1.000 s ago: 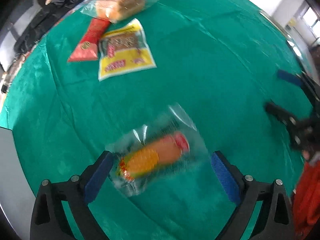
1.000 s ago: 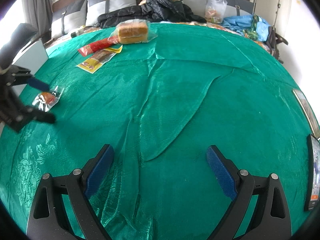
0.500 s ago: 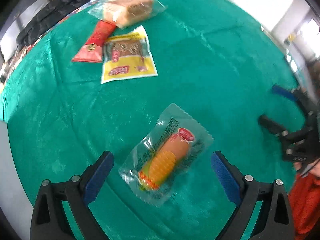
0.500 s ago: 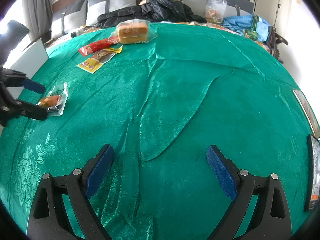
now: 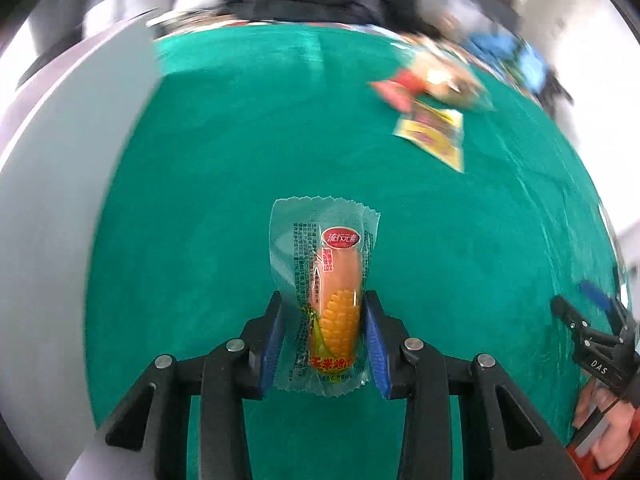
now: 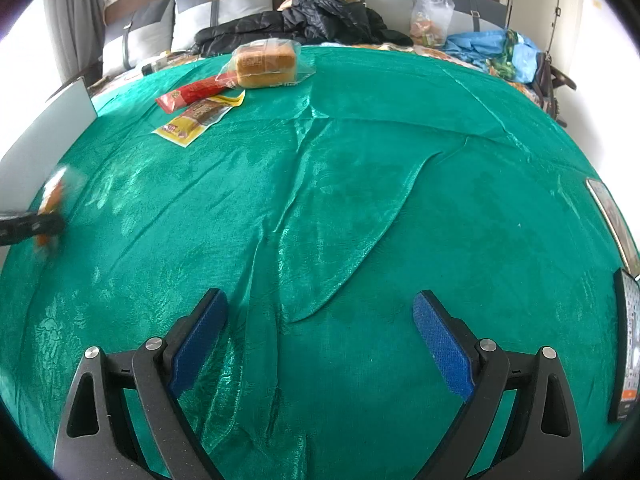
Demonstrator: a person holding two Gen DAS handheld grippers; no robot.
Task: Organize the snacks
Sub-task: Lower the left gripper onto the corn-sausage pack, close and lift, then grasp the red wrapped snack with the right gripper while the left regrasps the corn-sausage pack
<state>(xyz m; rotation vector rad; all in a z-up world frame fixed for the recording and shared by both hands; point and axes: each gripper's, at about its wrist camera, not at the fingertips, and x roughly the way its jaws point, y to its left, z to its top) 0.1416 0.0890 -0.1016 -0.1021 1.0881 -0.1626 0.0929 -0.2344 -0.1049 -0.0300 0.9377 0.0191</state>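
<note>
Since the earlier frames the left gripper (image 5: 323, 340) has swung round and its jaws have just been closing; the clear plastic packet holding an orange corn-printed sausage (image 5: 334, 304), formerly lying loose between wide-spread fingers, now stands lengthwise between them, both blue pads pressing its lower half; grasp: clenched on the sausage packet; background blurred in the left wrist view. From the right wrist view the same packet (image 6: 50, 204) appears as a smear at the far left edge, over the shiny green satin cloth (image 6: 360, 200) covering the bed, beside a black finger of the left gripper.

Right gripper (image 6: 320, 340): jaws spread wide, nothing between the blue pads, hanging above wrinkled green cloth; unchanged from before; also visible at the right edge of the left wrist view (image 5: 588, 320), with part of a person's hand (image 5: 600, 424) below it.

Far-side group, well apart from the held packet: clear-bagged loaf of sliced brown bread (image 6: 264, 62); long red snack wrapper (image 6: 196, 94) touching the bag's near-left side; flat yellow packet with brown bar printed on it (image 6: 196, 118) just in front of the red one.

Beyond the cloth: black padded jacket (image 6: 304, 24); grey cushions (image 6: 136, 40).
</note>
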